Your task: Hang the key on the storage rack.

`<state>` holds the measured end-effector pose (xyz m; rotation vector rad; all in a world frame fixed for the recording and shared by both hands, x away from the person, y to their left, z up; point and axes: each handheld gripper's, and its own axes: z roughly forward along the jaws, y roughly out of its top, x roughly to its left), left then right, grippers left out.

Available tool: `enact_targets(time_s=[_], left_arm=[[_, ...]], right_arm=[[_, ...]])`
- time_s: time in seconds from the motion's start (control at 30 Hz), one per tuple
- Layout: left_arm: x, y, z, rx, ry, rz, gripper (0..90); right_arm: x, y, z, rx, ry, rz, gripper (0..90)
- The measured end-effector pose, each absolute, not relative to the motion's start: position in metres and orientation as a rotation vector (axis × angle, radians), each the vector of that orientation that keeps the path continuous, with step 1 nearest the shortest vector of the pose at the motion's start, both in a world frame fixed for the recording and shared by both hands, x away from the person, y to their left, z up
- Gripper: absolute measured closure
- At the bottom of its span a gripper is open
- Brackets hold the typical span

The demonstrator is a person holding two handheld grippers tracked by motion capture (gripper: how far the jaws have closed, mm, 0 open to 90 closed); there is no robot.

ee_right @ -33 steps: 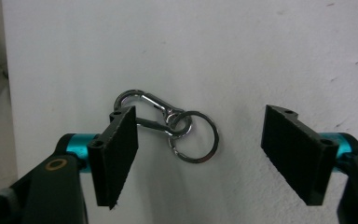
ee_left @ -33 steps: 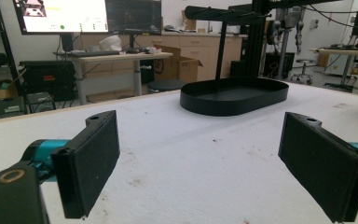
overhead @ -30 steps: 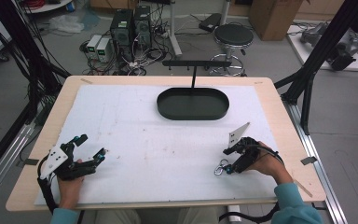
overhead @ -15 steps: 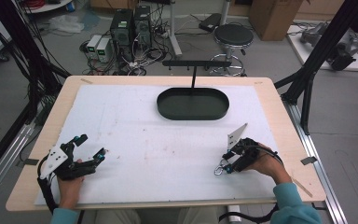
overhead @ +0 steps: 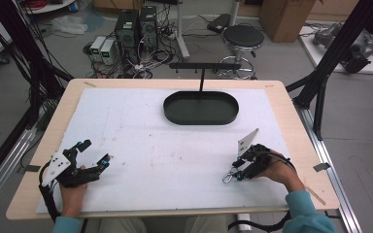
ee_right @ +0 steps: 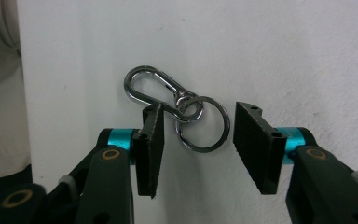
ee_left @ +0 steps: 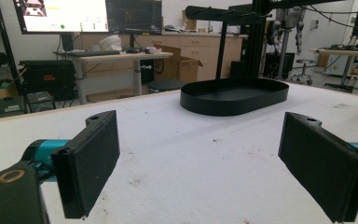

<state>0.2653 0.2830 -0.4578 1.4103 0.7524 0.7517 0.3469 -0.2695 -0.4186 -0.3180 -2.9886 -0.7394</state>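
A silver carabiner clip (ee_right: pixel 151 88) linked to a split key ring (ee_right: pixel 204 126) lies flat on the white table cover. My right gripper (ee_right: pixel 200 149) is open and low over it, one jaw on each side of the ring; the left jaw edge sits over the clip's swivel end. In the high view the key ring and clip (overhead: pixel 228 178) lie near the front right, at the tips of the right gripper (overhead: pixel 238 172). My left gripper (overhead: pixel 96 151) rests at the front left, open with nothing between its jaws (ee_left: pixel 205 163).
A black oval tray (overhead: pixel 200 121) sits at the back middle of the table, also ahead in the left gripper view (ee_left: pixel 235 95). A black T-shaped stand (overhead: pixel 201 65) rises behind it. The white cover's front edge (overhead: pixel 175 208) is close to both hands.
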Motion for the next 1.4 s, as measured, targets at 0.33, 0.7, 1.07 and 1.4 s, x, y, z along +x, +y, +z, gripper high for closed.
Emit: enact_targets(time_s=[0.33, 0.7, 1.07, 1.4], left_arm=[[0.2654, 0.2829, -0.4579, 1.407, 0.754, 0.750, 12.8], [0.2654, 0.2830, -0.4579, 1.407, 0.755, 0.749, 12.8], [0.2654, 0.2828, -0.4579, 1.406, 0.756, 0.751, 12.8], [0.2654, 0.2828, -0.4579, 1.407, 0.756, 0.751, 12.8]], right_arm=[[0.3462, -0.2671, -0.4200, -0.283, -2.990, -0.718, 55.2], [0.3444, -0.2700, -0.4154, -0.249, -2.985, -0.752, 73.2], [0.3410, -0.2718, -0.4131, -0.247, -2.959, -0.762, 81.4], [0.3412, -0.2762, -0.4110, -0.268, -2.945, -0.779, 83.7]])
